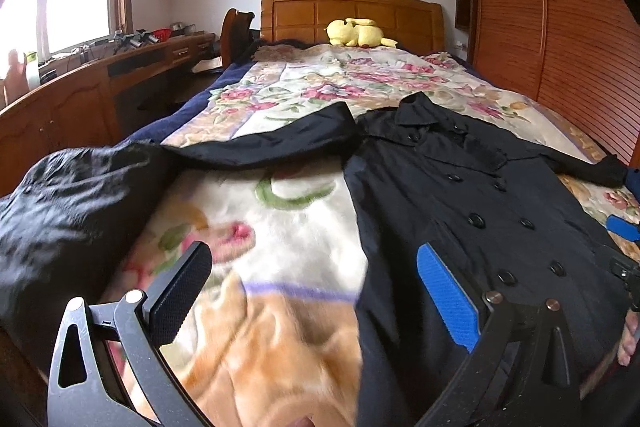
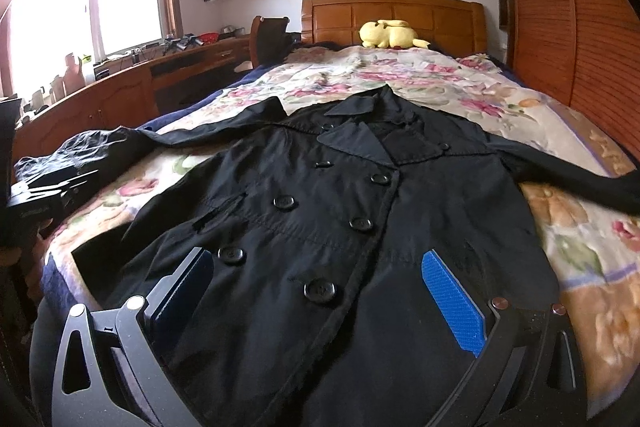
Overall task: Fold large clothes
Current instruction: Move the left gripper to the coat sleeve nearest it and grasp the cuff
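Note:
A black double-breasted coat lies face up on the floral blanket of the bed, collar toward the headboard, both sleeves spread out sideways. In the left wrist view the coat is at the right and its left sleeve runs across to the bed's left edge. My left gripper is open and empty, over the blanket beside the coat's left edge. My right gripper is open and empty, above the coat's lower front. The left gripper also shows at the left edge of the right wrist view.
A yellow plush toy lies by the wooden headboard. A wooden desk with clutter runs along the left under the window. A slatted wooden wardrobe stands at the right. A chair stands by the bed's far left.

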Motion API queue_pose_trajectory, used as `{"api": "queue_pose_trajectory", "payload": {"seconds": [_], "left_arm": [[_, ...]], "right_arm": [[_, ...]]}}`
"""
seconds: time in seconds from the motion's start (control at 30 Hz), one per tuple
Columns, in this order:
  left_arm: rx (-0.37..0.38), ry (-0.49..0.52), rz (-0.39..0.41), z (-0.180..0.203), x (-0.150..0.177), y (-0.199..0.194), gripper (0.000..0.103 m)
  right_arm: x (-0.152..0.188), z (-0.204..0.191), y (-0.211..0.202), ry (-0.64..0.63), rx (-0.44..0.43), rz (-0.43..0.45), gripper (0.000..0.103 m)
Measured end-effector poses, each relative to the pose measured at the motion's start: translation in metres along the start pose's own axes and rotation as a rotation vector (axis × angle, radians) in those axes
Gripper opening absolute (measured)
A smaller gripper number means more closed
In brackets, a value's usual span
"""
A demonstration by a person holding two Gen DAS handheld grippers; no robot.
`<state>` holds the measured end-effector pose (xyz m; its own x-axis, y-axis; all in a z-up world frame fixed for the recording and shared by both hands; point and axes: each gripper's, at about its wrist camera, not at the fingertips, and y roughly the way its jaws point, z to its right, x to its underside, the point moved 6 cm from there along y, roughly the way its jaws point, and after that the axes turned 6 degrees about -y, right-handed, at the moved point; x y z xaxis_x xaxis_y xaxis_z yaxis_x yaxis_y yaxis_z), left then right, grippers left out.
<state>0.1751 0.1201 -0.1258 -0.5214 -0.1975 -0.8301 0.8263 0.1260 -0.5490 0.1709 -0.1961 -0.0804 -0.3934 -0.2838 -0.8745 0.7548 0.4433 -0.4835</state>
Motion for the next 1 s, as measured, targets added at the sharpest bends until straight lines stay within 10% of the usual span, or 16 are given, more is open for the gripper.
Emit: {"api": "queue_pose_trajectory", "payload": {"seconds": [1.0], "left_arm": [[-0.104,0.001,-0.212,-0.087,-0.062,0.183,0.103]], "right_arm": [[-0.025,-0.029,0.125,-0.127,-0.045,-0.089,0.103]]}}
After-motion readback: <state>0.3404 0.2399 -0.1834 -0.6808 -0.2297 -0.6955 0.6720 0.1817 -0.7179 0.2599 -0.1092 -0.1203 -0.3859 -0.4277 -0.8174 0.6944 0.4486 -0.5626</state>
